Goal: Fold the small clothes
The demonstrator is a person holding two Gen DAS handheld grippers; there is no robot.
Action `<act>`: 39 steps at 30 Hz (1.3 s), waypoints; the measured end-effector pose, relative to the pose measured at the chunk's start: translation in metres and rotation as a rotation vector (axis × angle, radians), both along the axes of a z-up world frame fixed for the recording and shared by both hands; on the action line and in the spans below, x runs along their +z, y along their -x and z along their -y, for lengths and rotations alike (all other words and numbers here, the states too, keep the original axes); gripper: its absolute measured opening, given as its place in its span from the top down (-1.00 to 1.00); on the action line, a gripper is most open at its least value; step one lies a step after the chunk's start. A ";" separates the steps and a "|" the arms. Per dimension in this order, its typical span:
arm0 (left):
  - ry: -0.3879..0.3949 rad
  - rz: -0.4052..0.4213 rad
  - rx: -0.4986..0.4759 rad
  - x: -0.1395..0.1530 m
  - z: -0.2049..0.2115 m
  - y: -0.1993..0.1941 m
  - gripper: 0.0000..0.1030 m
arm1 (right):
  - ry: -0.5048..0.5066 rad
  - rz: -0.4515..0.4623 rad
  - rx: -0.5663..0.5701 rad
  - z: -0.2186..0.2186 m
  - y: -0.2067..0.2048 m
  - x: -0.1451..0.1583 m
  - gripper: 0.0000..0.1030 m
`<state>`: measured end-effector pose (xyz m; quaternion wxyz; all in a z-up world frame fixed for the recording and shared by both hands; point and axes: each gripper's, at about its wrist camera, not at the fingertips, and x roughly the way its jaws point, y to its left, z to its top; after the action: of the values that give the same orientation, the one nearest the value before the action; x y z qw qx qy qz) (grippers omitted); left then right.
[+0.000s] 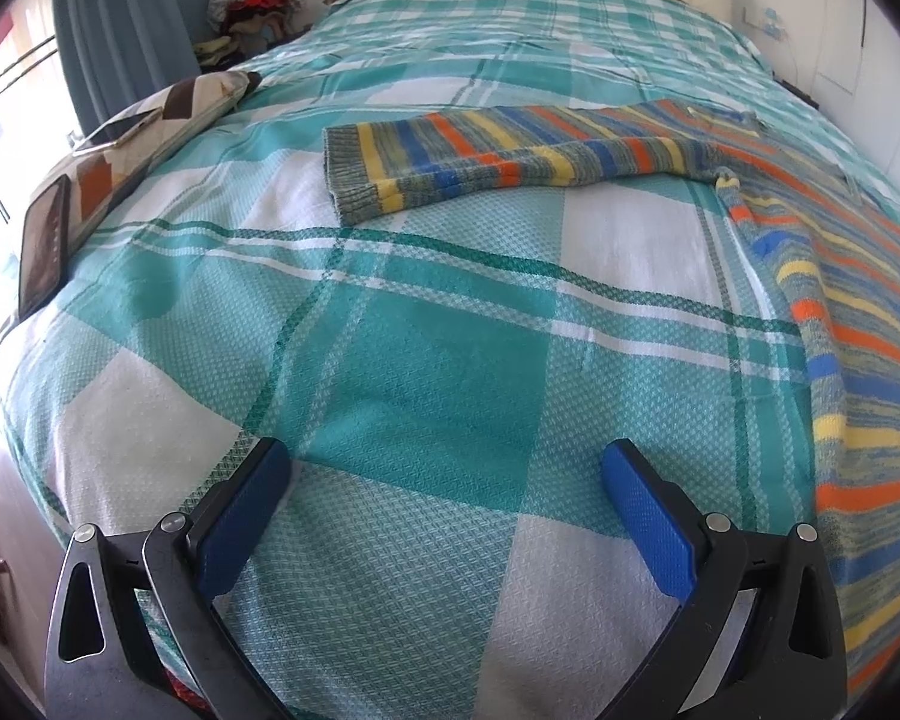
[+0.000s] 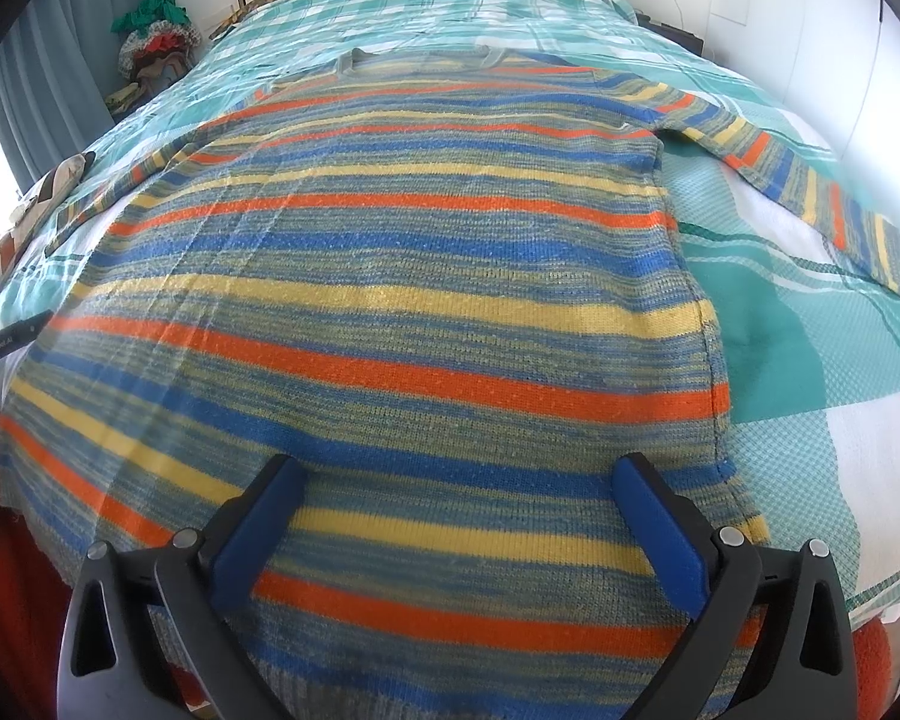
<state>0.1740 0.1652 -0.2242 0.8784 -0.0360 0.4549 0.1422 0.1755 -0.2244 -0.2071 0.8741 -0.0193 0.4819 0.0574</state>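
Note:
A striped knit sweater (image 2: 390,276) in blue, orange, yellow and grey-green lies flat on the bed, hem toward me, both sleeves spread out. My right gripper (image 2: 456,471) is open and empty, above the sweater's lower body. In the left wrist view the sweater's left sleeve (image 1: 510,159) stretches across the bed and its body (image 1: 858,360) fills the right edge. My left gripper (image 1: 444,456) is open and empty, over bare blanket to the left of the sweater.
The bed carries a teal and white plaid blanket (image 1: 426,348). A patterned pillow (image 1: 150,126) at the left edge holds a phone (image 1: 117,132) and a dark tablet (image 1: 45,246). A heap of clothes (image 1: 252,0) stands by the curtain.

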 end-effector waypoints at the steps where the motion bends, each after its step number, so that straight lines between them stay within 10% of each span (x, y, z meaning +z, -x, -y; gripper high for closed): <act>1: -0.002 -0.001 -0.001 0.000 0.000 0.000 -0.99 | 0.000 0.000 0.000 0.000 0.000 0.000 -0.99; 39: -0.024 0.004 -0.004 0.000 0.003 0.001 -0.99 | 0.002 0.001 -0.001 -0.001 -0.001 0.001 -0.99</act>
<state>0.1726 0.1627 -0.2245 0.8798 -0.0250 0.4517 0.1457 0.1761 -0.2239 -0.2065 0.8744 -0.0203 0.4815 0.0565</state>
